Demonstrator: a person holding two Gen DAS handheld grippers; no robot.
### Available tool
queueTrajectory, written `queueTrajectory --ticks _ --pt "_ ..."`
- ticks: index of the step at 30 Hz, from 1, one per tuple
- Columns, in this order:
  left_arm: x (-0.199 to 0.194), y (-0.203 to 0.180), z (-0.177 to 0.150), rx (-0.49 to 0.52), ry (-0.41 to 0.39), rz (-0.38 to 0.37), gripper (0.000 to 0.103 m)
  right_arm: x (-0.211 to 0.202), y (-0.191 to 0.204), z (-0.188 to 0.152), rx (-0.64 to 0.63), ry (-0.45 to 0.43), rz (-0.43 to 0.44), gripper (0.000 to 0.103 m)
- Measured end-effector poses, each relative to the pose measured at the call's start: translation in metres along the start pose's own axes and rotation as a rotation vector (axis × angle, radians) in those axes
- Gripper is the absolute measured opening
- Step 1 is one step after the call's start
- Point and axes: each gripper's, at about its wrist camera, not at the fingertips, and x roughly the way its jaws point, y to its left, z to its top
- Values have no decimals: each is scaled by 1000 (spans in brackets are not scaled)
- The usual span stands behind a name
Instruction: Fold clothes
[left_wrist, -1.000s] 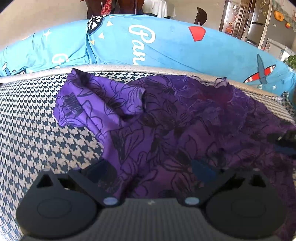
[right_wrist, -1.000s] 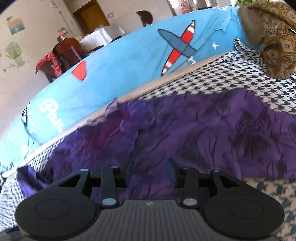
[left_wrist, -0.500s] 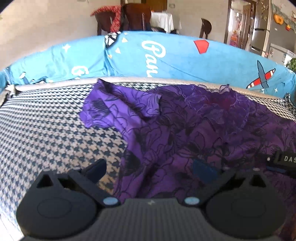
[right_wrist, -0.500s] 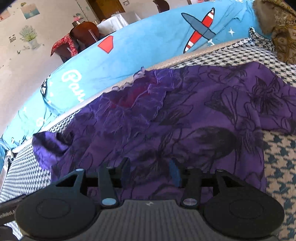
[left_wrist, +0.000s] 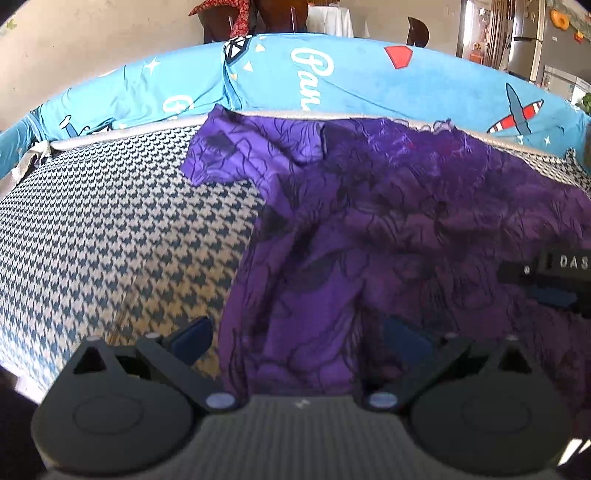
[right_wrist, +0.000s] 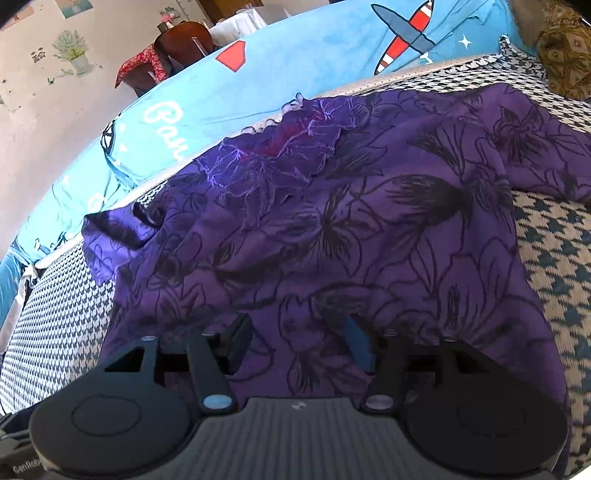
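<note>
We had the purple floral blouse (left_wrist: 388, 229) spread on the houndstooth-covered surface (left_wrist: 122, 236), its neckline up against the far edge beside the blue printed blanket (left_wrist: 332, 77). One short sleeve (left_wrist: 236, 151) lay out flat toward the left in the left wrist view. Our left gripper (left_wrist: 299, 332) hung over the blouse's near left edge with its fingers spread wide, one blue pad (left_wrist: 194, 338) above bare houndstooth and the other above the fabric, gripping nothing. Our right gripper (right_wrist: 299, 339) sat low over the blouse's near hem, and its jaws were opening; purple cloth (right_wrist: 369, 229) showed in the gap between the fingers, yet the pads did not press on it. From the left camera, the tip of the right gripper (left_wrist: 554, 273) reached in from the right edge above the blouse. A brown patterned cushion (right_wrist: 561, 55) lay at the far right corner.
</note>
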Motion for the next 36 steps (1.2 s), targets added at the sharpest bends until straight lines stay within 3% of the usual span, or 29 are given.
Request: queueTrajectory --ticks 6,13,24,31,36 --pt "-12 -5 -8 19 8 7 103 -6 -5 -6 44 8 19 58" --pt "-30 -3 8 6 -21 35 103 -12 -8 -11 88 18 29 60" --pt "-49 10 60 -55 -79 71 103 -12 4 -14 75 18 1 70" --pt "-53 30 107 -92 -132 74 103 -17 9 -3 108 -8 97 70" --pt "-35 35 132 -83 -141 98 103 -18 17 6 75 -56 77 70"
